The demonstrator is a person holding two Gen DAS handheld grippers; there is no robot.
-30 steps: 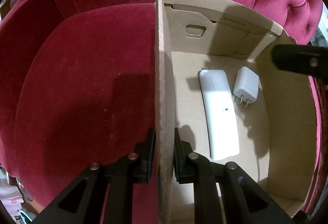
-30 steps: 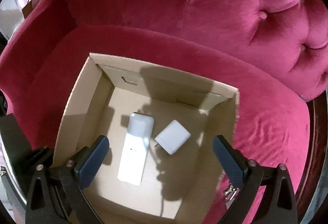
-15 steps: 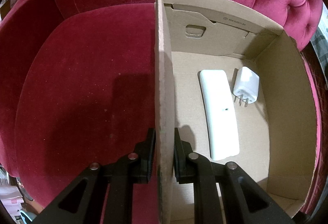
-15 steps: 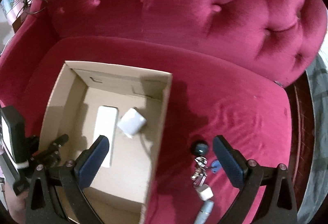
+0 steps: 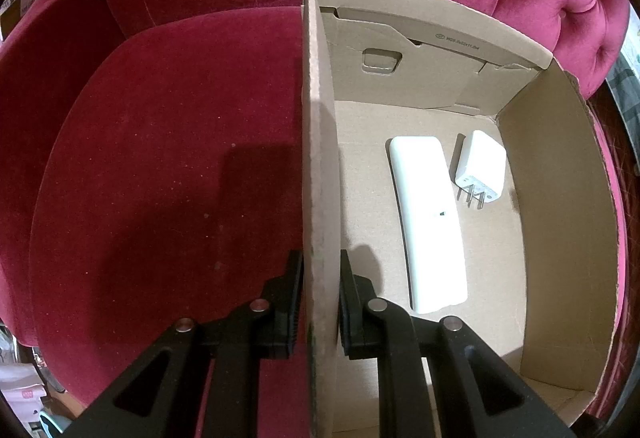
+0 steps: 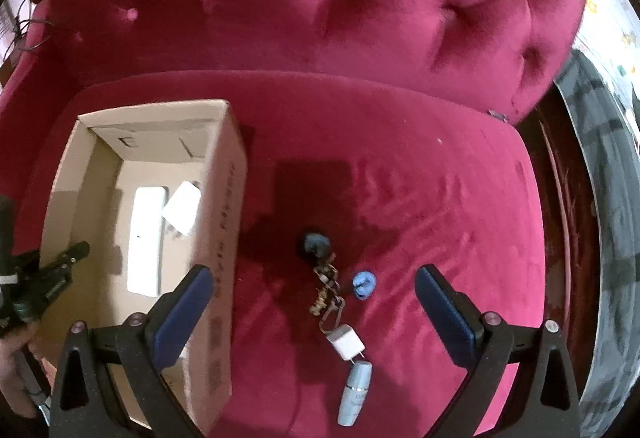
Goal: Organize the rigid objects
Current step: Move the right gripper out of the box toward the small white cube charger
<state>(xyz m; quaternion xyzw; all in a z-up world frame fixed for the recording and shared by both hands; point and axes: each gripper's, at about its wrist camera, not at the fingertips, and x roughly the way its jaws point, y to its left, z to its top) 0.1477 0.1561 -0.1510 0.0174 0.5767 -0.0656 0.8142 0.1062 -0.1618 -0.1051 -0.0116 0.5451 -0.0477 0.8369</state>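
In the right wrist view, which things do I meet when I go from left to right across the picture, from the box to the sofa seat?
Left gripper → cardboard box → dark blue ball → bright blue piece, lying on the red sofa seat.

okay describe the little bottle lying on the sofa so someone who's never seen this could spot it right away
On the red velvet sofa seat, look right of the cardboard box, between the open right gripper's fingers. Loose items trail toward the camera there; the bottle is nearest, just past the small white cube charger. It alone is a slim pale-blue cylinder.
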